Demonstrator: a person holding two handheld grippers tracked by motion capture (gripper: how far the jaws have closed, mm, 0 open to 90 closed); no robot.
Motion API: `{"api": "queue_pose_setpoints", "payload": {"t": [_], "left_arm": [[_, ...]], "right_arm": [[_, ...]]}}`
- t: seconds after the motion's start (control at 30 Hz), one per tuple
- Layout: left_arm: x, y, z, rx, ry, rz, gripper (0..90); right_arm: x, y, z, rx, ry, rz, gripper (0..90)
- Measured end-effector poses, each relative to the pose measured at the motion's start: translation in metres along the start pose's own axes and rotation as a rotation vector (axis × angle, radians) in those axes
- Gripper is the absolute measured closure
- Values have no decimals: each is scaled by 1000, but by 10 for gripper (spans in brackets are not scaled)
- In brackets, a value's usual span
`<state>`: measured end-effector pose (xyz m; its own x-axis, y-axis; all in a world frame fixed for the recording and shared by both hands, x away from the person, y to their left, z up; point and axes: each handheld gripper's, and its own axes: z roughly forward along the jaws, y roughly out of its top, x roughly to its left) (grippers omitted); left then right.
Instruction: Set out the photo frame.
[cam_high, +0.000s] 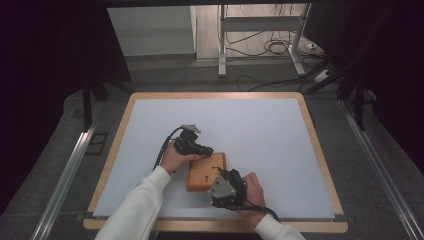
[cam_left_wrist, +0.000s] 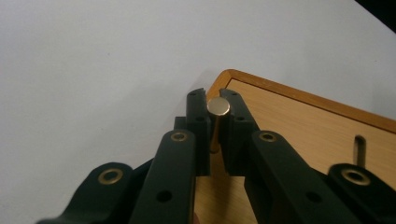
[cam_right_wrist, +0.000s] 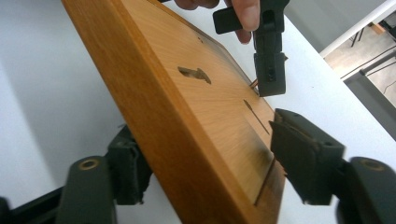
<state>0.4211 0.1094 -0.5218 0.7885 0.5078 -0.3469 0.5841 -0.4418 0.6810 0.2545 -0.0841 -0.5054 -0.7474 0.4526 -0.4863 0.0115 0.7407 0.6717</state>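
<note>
We see the left gripper (cam_left_wrist: 214, 122) clamped on a brass pin (cam_left_wrist: 217, 112), holding it upright over the far corner of the wooden block (cam_high: 206, 172), which lies near the table's (cam_high: 300, 150) front edge. The right gripper (cam_right_wrist: 205, 158) straddles the block's near edge, one jaw either side, whether pressing we cannot tell.
</note>
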Motion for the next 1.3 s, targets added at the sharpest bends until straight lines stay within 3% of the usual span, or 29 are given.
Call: {"api": "queue_pose_setpoints", "payload": {"t": [0.23,0.3,0.4,0.5,0.57,0.67,0.7,0.77,0.87,1.07,1.3], "left_arm": [[0,0,-1,-8,21,7,793],[-2,-1,-3,-14,47,16,783],[-1,-5,-10,-32,65,16,717],[1,-12,-22,-74,87,-1,669],[3,-17,-33,-106,101,-14,588],[3,-28,-52,-133,166,-1,564],[3,-37,-64,-150,187,-1,540],[3,-43,-70,-157,197,-7,533],[7,-66,-83,-159,229,-25,521],[14,-87,-95,-165,236,-70,523],[13,-90,-96,-164,226,-64,527]], "right_arm": [[-7,2,-4,-19,-11,6,388],[-10,3,-5,-23,-15,11,401],[-14,4,-6,-29,-15,21,410],[-15,5,-6,-27,-13,21,412],[-16,5,-6,-24,-8,22,412],[-15,6,-6,-20,-8,22,412],[-15,6,-6,-15,-7,19,412],[-15,6,-6,-13,-7,18,412],[-16,8,-6,-9,-4,20,417],[-21,13,-6,2,1,15,443],[-29,22,-5,24,21,-1,480]]}}
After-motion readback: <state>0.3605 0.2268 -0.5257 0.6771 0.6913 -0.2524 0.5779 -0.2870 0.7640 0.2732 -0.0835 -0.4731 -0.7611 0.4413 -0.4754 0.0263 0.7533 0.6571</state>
